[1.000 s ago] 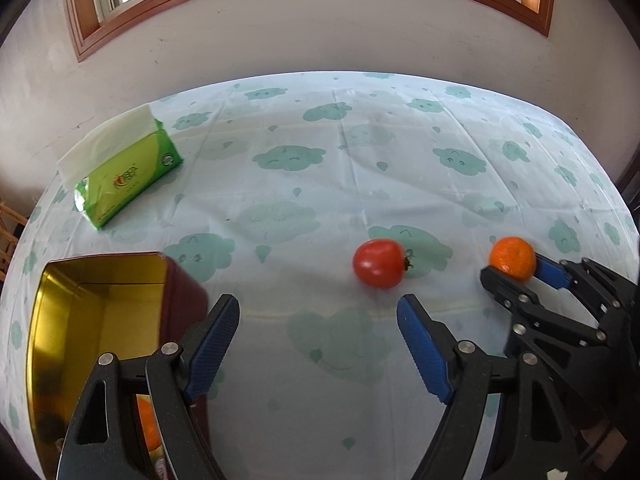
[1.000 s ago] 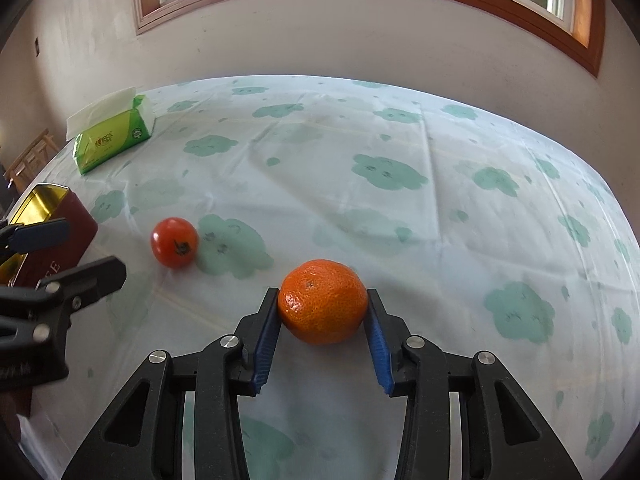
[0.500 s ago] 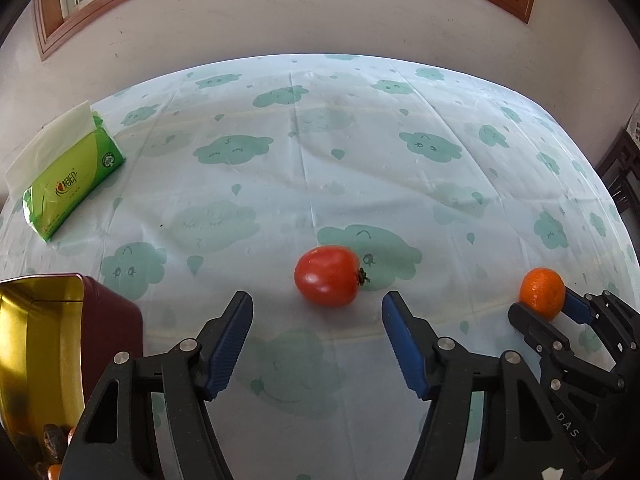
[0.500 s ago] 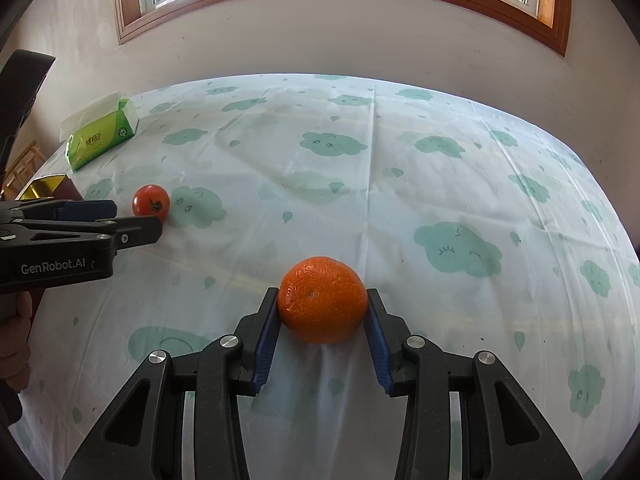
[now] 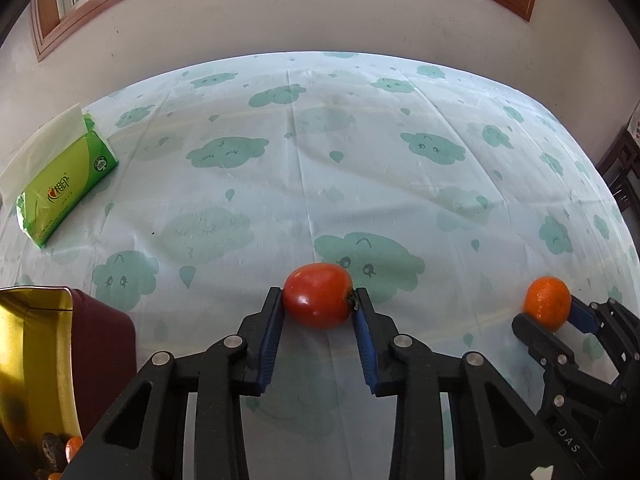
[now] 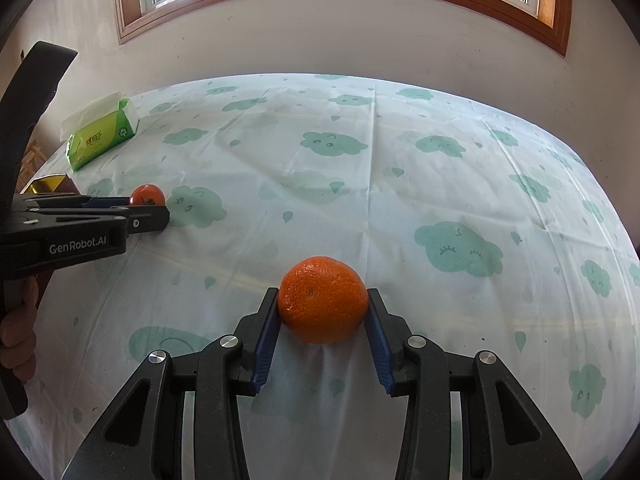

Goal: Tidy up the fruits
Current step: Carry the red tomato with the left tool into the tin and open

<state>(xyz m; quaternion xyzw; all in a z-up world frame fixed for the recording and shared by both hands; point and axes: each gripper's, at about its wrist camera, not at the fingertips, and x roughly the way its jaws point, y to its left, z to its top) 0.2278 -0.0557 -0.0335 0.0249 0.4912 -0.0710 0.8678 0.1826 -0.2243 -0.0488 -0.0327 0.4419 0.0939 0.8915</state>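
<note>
Fruits: two loose pieces in view, a tomato (image 5: pixel 318 295) and an orange (image 6: pixel 323 304), both low on the bench (image 5: pixel 360 152) with its cloud-print cloth.
Tin: a gold-lined, dark red tin (image 5: pixel 36 364) sits to the left of the left jaws; small orange and brown pieces show at its bottom corner, so some sorting looks done already, though what they are is too small to tell.
Tissue pack: a green tissue pack (image 5: pixel 60 184) lies far ahead and left of the left jaws, well apart from the fruit.
Left gripper (image 5: pixel 319 320): its jaws have just been closing and now clamp the tomato between the blue pads, stem end against the right pad.
Right gripper (image 6: pixel 323 322): jaws clamped on the orange, one pad on each flank.
Lift: cannot tell whether either fruit has left the cloth; both look close to it.
Done: both remaining fruits gripped.
Left: carry each to the tin, most likely, and let go inside.
Risk: the tomato is soft, so a firm squeeze may bruise it.
</note>
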